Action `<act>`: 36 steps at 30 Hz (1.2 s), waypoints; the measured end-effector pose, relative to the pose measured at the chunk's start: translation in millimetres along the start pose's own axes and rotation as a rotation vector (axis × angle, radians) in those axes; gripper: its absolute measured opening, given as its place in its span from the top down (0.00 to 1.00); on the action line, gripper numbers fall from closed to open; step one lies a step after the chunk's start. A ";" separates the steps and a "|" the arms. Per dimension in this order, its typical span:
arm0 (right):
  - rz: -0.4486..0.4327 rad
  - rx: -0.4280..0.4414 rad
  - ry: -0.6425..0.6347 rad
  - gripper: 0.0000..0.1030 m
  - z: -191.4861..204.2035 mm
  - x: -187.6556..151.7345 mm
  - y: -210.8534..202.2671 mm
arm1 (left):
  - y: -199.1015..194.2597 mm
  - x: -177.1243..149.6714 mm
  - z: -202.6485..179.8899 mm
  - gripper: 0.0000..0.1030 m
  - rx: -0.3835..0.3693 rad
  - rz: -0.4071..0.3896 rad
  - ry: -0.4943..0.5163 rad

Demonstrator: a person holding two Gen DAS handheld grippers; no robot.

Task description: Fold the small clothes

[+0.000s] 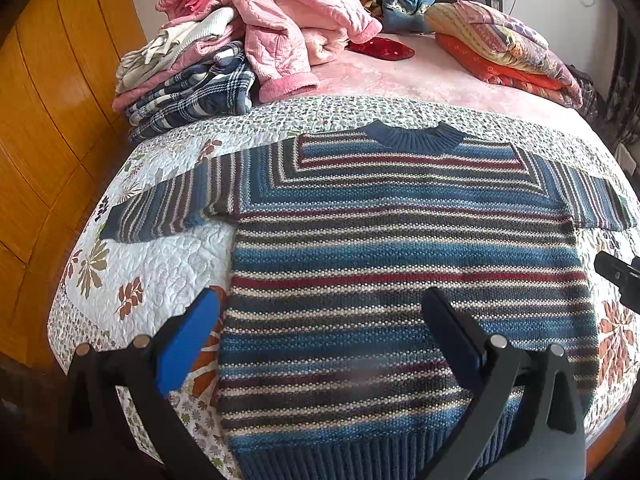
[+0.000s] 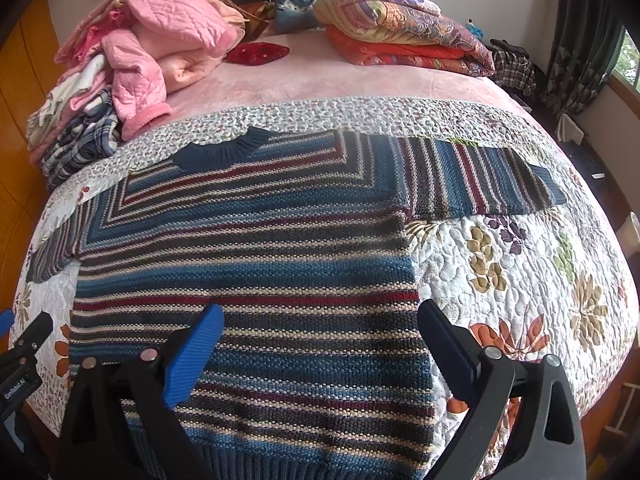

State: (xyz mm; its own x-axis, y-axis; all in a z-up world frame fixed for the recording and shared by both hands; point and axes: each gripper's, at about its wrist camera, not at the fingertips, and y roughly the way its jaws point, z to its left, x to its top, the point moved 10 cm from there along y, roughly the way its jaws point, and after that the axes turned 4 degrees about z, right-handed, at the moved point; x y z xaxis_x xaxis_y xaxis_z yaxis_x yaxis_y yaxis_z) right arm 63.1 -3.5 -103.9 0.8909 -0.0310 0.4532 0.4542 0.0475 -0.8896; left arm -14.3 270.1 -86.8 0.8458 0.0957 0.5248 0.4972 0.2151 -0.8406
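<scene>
A small knitted sweater (image 1: 400, 248) (image 2: 248, 264) with blue, white, grey and red stripes lies flat on the quilt, dark blue collar away from me and both sleeves spread out sideways. My left gripper (image 1: 320, 300) hangs open above its lower left part, one blue pad (image 1: 188, 340) off the sweater's left edge. Over the sweater's lower right part my right gripper (image 2: 320, 316) is open too, its right finger (image 2: 452, 340) beyond the sweater's right edge. Neither holds any cloth. The other gripper shows at each view's side edge.
The flowered white quilt (image 2: 520, 264) covers the near end of a pink-sheeted bed (image 2: 320, 76). A pile of pink and plaid clothes (image 1: 224, 40) sits at the back left. Folded colourful quilts (image 2: 404, 28) lie at the back right. Wooden cabinets (image 1: 48, 128) stand along the left.
</scene>
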 end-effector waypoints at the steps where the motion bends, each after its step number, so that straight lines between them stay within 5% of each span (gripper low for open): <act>1: 0.000 0.001 0.000 0.05 -0.4 0.0 0.1 | -0.1 0.3 0.1 0.03 0.000 0.000 0.000; 36: -0.013 0.002 0.006 0.05 -5.6 2.5 -0.4 | -6.6 5.3 -5.3 0.03 0.006 -0.023 0.009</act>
State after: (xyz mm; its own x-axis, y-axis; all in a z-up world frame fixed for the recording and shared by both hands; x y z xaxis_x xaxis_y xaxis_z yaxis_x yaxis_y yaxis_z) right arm 65.2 -9.2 -102.7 0.8850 -0.0375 0.4641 0.4655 0.0487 -0.8837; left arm -12.0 264.0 -79.2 0.8360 0.0819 0.5426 0.5152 0.2234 -0.8275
